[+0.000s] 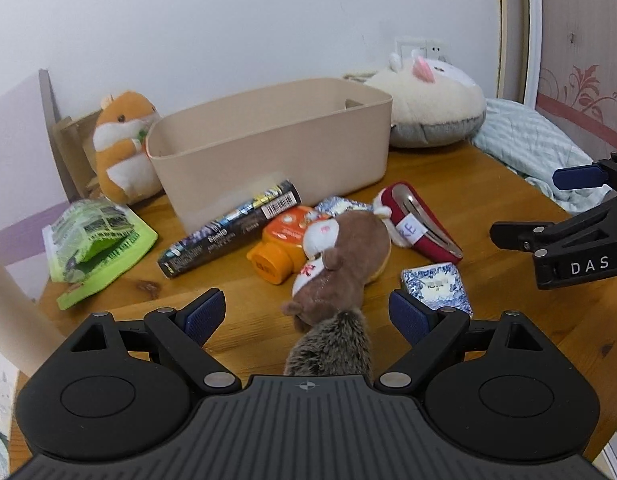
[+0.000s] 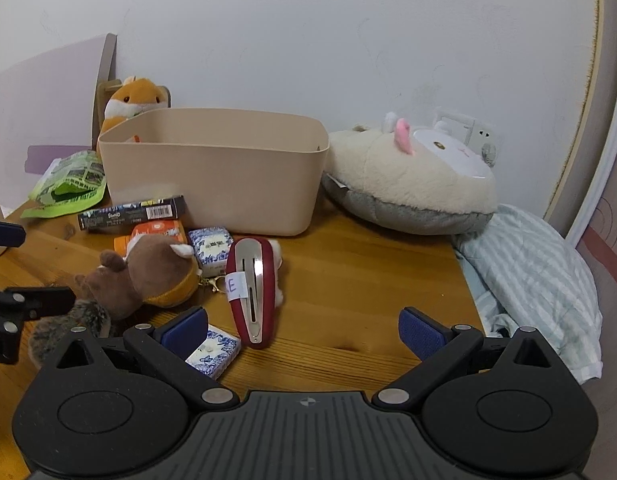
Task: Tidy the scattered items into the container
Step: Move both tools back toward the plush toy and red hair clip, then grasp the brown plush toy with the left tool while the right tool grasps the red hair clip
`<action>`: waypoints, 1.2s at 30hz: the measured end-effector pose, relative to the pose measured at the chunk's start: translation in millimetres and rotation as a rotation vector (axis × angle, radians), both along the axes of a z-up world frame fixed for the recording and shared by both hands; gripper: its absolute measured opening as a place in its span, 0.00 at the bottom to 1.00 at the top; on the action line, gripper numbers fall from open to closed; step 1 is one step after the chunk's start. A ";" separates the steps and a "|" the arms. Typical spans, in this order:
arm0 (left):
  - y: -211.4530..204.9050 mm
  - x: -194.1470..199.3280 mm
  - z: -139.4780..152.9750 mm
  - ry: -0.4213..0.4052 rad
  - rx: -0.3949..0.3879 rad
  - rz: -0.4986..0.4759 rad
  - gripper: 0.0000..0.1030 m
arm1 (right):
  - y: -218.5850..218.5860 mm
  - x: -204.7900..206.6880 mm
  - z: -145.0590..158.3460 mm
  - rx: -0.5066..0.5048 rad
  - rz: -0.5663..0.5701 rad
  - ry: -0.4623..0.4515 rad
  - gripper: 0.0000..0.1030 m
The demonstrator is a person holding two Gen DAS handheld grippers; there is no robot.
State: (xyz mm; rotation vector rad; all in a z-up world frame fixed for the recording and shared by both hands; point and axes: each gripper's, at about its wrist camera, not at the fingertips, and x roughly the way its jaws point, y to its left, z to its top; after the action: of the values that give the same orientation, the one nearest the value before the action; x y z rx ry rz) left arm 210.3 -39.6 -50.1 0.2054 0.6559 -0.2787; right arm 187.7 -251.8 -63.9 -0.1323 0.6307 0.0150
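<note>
A beige plastic bin [image 1: 268, 140] stands at the back of the wooden table; it also shows in the right wrist view [image 2: 212, 176]. In front of it lie a dark long box [image 1: 228, 228], an orange bottle [image 1: 280, 244], a brown squirrel plush [image 1: 340, 264], a red hair clip [image 1: 420, 224] and two blue-patterned packets [image 1: 436, 288]. My left gripper [image 1: 308, 316] is open, its pads on either side of the squirrel's tail. My right gripper [image 2: 304, 330] is open and empty, just behind the red hair clip [image 2: 252, 288], with one blue-patterned packet [image 2: 212, 352] by its left finger.
A green snack bag [image 1: 92, 240] lies at the left. An orange hamster plush [image 1: 124, 144] stands left of the bin. A large cream plush [image 2: 412, 176] lies right of it. A striped cloth [image 2: 532, 280] hangs over the table's right edge.
</note>
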 end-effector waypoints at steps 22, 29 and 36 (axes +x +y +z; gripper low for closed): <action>-0.4 51.8 -47.2 0.079 -0.080 -0.024 0.88 | 9.4 68.9 -45.6 0.000 0.043 0.103 1.00; -5.1 57.5 -51.5 0.093 -0.109 -0.022 0.88 | 12.7 85.6 -54.1 -0.002 0.055 0.120 1.00; -5.6 66.8 -56.3 0.112 -0.144 0.015 0.88 | 16.0 96.5 -58.1 -0.009 0.065 0.126 1.00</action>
State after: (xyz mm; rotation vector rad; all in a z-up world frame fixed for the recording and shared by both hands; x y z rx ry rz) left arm 277.1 -45.3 -106.4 0.0466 0.7447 -0.3233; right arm 284.2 -235.8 -122.0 -0.1614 0.7518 0.0842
